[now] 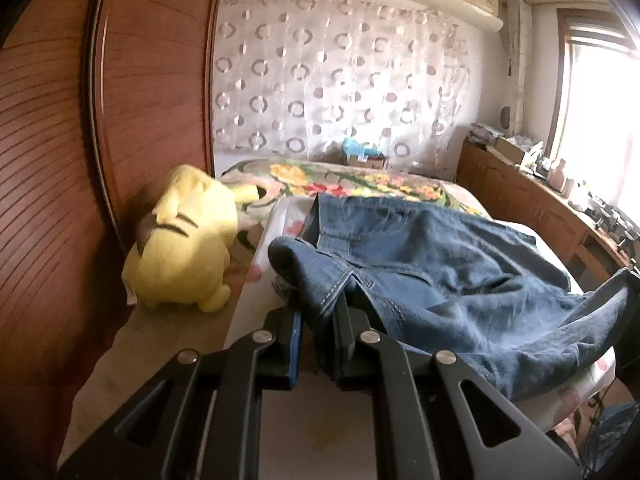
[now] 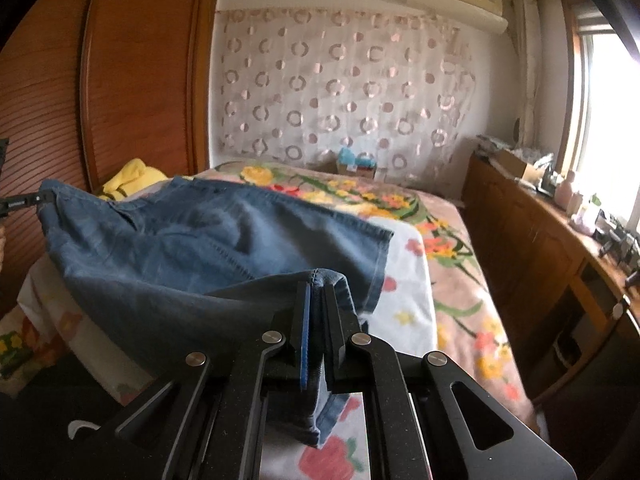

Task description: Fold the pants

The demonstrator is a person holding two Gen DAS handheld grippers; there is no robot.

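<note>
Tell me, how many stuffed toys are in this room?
1 for sure: the yellow plush toy at the bed's left edge, beside the wooden wardrobe. A blue fuzzy thing by the curtain might be another; too blurred to tell. Others may be hidden.

A wooden wardrobe point(image 1: 120, 100) is seen at the left, a circle-patterned curtain point(image 1: 340, 80) at centre, a bright window point(image 1: 600, 120) at the right.
</note>
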